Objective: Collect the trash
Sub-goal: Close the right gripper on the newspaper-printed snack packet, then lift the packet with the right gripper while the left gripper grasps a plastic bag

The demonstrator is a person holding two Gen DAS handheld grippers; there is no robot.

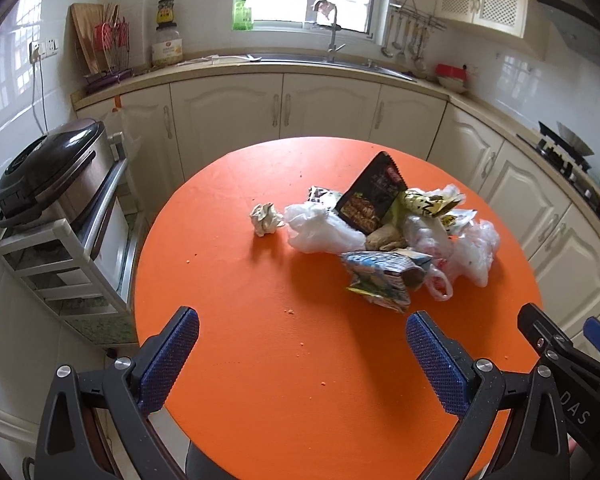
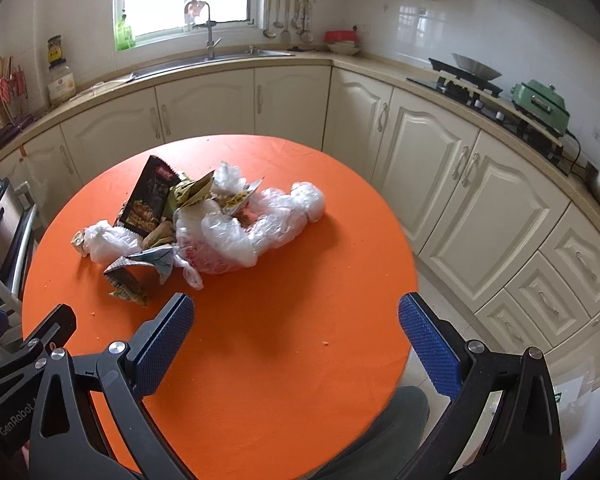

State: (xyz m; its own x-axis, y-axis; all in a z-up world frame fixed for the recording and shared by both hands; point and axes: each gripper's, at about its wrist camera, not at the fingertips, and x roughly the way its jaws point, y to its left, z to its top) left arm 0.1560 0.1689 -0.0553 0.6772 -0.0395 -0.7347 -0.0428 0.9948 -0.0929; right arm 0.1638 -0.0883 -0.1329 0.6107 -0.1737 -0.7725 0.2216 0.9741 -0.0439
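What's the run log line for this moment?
left tool open, empty | right tool open, empty | trash pile on orange table, untouched

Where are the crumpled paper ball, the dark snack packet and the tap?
crumpled paper ball (image 1: 266, 219), left wrist view, its middle.
dark snack packet (image 1: 371, 197), left wrist view, printed front.
tap (image 2: 209, 34), right wrist view, upright stem.

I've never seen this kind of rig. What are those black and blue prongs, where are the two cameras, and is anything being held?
No robot here: a person holds a two-finger gripper in each hand, with a camera on each looking along its fingers. One picture is from the left gripper, the other from the right gripper. The blue parts are finger pads. Both grippers are open and hold nothing. On the orange table lies a trash pile: plastic bags, snack wrappers, and a crumpled paper ball slightly apart.
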